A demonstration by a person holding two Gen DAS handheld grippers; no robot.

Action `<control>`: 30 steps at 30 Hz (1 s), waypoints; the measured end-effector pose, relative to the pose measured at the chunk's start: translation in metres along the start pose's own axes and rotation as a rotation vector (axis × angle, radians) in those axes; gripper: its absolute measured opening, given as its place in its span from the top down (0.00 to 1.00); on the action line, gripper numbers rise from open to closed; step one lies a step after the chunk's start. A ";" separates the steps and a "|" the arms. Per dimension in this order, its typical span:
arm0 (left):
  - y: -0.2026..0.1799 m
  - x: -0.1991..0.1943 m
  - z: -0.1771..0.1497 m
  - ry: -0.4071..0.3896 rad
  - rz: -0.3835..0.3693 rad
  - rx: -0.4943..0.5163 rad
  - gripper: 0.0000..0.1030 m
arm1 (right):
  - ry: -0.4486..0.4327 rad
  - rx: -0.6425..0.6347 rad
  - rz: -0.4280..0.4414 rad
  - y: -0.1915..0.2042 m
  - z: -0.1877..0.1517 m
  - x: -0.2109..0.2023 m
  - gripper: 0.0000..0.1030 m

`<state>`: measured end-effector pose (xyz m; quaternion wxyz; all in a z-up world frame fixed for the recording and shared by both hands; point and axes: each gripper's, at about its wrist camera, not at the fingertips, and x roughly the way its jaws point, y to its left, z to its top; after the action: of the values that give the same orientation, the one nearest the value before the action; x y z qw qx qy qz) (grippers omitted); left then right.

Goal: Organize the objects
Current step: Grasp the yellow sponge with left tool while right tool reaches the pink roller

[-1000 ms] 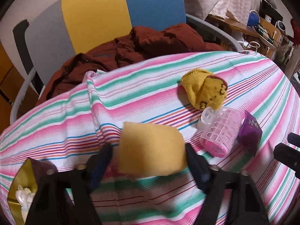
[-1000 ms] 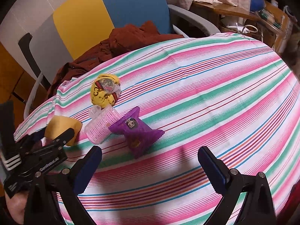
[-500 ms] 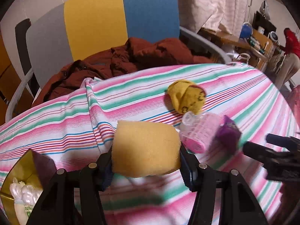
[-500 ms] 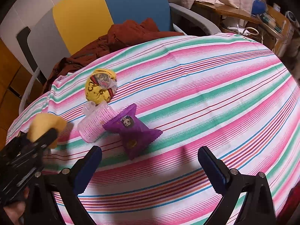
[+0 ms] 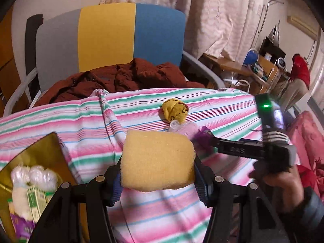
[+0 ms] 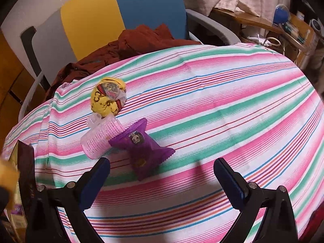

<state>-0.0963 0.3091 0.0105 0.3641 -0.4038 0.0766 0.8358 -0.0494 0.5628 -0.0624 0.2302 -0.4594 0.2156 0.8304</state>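
My left gripper point(image 5: 158, 174) is shut on a yellow sponge point(image 5: 158, 160), held above the striped tablecloth point(image 5: 141, 218). To its lower left stands a gold-lined box point(image 5: 42, 154) with white and purple packets inside. My right gripper point(image 6: 162, 174) is open above the cloth, just in front of a purple snack packet point(image 6: 141, 149). A pink plastic roller point(image 6: 101, 139) lies against the packet, and a yellow balled sock point(image 6: 107, 99) sits behind it. In the left wrist view the right gripper's body point(image 5: 253, 149) and the hand holding it hide part of the packet.
A chair with grey, yellow and blue panels point(image 5: 109, 38) stands behind the table, a dark red jacket point(image 5: 125, 79) heaped on its seat. A cluttered wooden desk point(image 5: 261, 70) and a person in red point(image 5: 299, 77) are at the far right. The box's edge point(image 6: 26, 172) shows left.
My left gripper has closed on the sponge, lifted it off the cloth and pulled back toward the box. The right gripper has edged nearer the purple packet.
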 end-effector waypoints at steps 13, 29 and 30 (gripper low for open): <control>0.028 -0.054 -0.036 -0.032 0.005 -0.079 0.42 | -0.025 0.074 -0.074 -0.021 0.002 0.000 0.00; 0.053 -0.059 -0.056 -0.020 -0.026 -0.146 0.42 | -0.035 -0.341 0.109 0.086 0.024 0.028 0.00; 0.054 -0.060 -0.057 -0.017 -0.028 -0.149 0.42 | -0.002 -0.343 0.119 0.088 0.028 0.039 0.00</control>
<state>-0.0729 0.2134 0.0072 0.3455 -0.4236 0.0051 0.8374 -0.1372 0.5149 -0.0694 0.0990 -0.4774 0.0975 0.8676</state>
